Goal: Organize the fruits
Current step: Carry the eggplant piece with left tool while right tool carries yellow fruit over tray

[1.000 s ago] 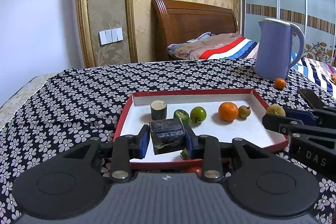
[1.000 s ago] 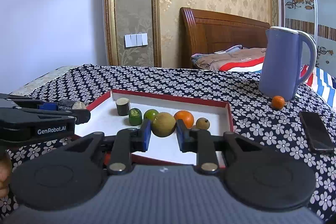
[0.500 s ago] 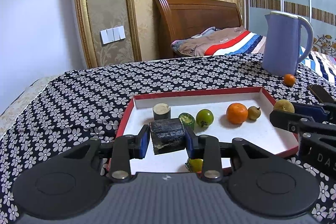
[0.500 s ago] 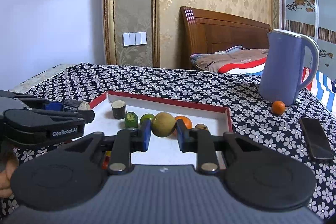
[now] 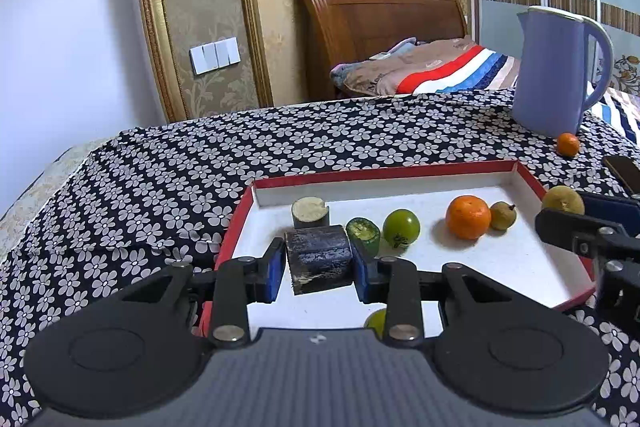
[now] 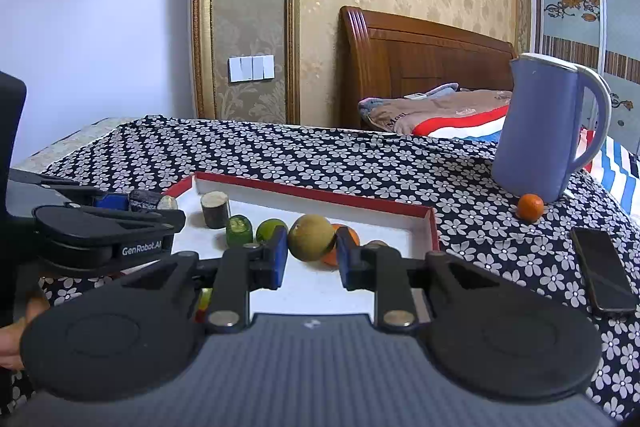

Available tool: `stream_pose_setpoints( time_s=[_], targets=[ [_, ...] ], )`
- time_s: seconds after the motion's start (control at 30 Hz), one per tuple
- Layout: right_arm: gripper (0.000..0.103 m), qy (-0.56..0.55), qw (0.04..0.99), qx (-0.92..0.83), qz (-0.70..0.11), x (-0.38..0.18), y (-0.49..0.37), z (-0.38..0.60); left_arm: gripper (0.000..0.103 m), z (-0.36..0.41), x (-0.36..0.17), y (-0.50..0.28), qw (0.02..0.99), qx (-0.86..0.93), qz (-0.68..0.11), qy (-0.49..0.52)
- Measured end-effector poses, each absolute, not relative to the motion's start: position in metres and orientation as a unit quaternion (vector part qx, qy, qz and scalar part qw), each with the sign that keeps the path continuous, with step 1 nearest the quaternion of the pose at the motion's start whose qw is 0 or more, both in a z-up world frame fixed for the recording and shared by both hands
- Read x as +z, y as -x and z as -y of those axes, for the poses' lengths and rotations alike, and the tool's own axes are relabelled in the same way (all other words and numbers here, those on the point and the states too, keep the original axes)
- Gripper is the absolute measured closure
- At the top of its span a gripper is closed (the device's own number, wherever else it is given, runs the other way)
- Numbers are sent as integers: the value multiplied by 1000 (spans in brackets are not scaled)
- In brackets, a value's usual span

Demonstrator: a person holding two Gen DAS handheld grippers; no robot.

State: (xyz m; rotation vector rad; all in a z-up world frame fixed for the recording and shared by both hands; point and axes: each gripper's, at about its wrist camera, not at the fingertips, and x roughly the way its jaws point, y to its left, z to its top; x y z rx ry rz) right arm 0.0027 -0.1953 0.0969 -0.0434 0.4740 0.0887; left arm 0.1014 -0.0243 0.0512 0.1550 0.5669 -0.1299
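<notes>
Left wrist view showed the left gripper (image 5: 319,262) clamped on a dark cylinder chunk (image 5: 318,257) above the red-rimmed tray (image 5: 384,174), near a similar standing chunk (image 5: 310,213), a green piece (image 5: 363,231), a green fruit (image 5: 401,228) and an orange (image 5: 468,217). Right wrist view showed the right gripper (image 6: 312,258) squeezing a yellow-brown round fruit (image 6: 311,237) over that tray. Beyond stood a blue jug (image 6: 538,133) on the flowered surface (image 6: 320,163).
</notes>
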Motion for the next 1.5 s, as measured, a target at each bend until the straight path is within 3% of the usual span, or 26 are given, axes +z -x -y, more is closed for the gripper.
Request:
stream_pose_setpoints(
  time_s=[1.5],
  targets=[
    [78, 16, 954, 2, -300, 56, -73, 213, 69, 26, 26, -194, 946, -7, -315, -75]
  ],
)
